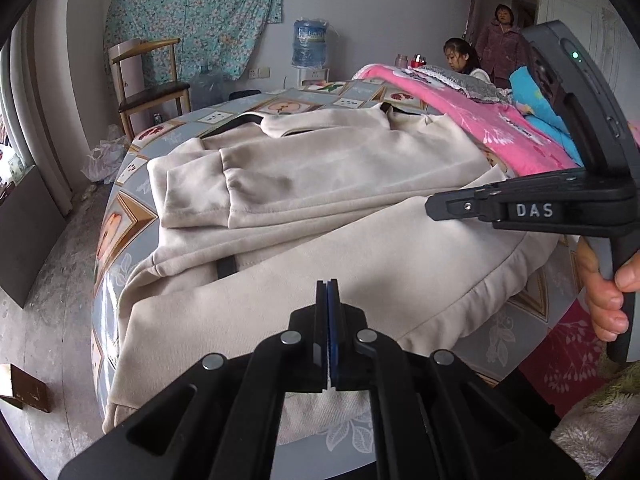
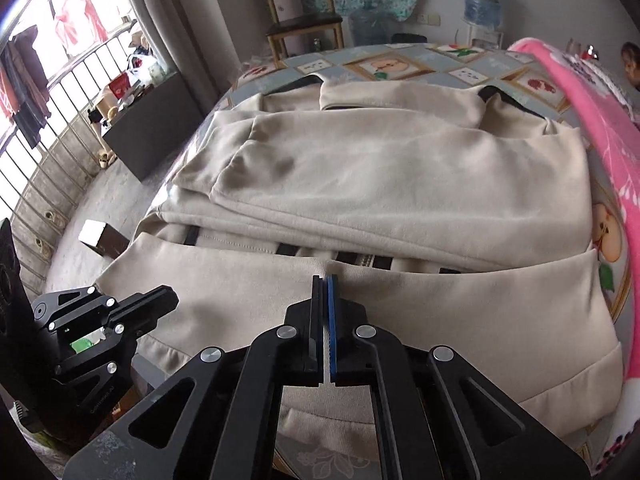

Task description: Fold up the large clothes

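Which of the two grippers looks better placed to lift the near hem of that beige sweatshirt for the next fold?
Probably the left gripper: it hangs over the beige fleece sweatshirt's near hem, jaws shut and empty. The right gripper sits higher, off to the side.

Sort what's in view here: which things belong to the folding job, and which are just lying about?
Job:
beige garment
left claw, shut
right claw, shut
patterned bedsheet

Lying about:
pink blanket
wooden chair
water bottle
hanging floral cloth
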A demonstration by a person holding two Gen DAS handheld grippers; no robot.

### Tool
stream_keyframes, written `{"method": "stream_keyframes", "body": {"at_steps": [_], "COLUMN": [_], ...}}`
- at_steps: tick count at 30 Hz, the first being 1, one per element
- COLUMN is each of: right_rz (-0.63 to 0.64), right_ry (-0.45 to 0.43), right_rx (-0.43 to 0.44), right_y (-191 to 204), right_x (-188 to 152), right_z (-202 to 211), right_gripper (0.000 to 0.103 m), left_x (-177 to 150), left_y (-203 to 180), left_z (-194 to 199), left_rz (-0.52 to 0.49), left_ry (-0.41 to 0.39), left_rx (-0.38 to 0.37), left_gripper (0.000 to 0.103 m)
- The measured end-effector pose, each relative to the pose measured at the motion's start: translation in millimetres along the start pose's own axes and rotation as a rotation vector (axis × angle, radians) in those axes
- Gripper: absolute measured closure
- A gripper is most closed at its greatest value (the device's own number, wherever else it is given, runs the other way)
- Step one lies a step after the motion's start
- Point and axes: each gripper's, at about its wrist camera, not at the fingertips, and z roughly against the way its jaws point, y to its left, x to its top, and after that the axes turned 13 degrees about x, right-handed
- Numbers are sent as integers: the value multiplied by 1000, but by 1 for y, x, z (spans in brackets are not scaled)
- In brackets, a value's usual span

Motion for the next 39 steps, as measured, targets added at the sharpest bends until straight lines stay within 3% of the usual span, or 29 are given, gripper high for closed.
{"method": "stream_keyframes", "body": {"at_steps": [3, 7, 9, 12, 14, 19, 22, 28, 32, 36, 39], "right_rz": [-19, -14, -31, -77, -84, -62, -48, -69, -9, 6, 30], "right_ry": [16, 16, 14, 17, -2, 14, 38, 53, 7, 77, 57], "right_rx": [-14, -57, -56, -19, -6, 13, 4, -13, 12, -45, -43], "right_y": [-6, -9, -10, -16, -17, -10, -6, -10, 2, -5, -6], "right_x": [1, -7, -7, -8, -12, -30, -45, -51, -51, -67, -72], "right_z": [-17, -34, -32, -20, -4, 20, 14, 8, 36, 17, 17], "right_gripper": [101, 101, 99, 89, 73, 70, 60, 57, 42, 39, 39], "left_x": [2, -5, -7, -7, -7, -4, -1, 1, 2, 3, 4], "left_y": [-7, -11, -9, -9, -8, -9, -9, -12, -12, -14, -14], "left_z": [-10, -35, -36, -36, -36, -37, -38, -38, -39, -39, -39], "left_rz": [-28, -57, -37, -37, -37, -30, -12, 11, 9, 13, 21], "left_ry": [22, 110, 105, 110, 114, 139, 169, 201, 219, 231, 237], "left_rx": [9, 45, 39, 45, 46, 49, 53, 79, 91, 100, 109], "left_gripper": [101, 101, 101, 101, 101, 101, 101, 101, 101, 101, 101]}}
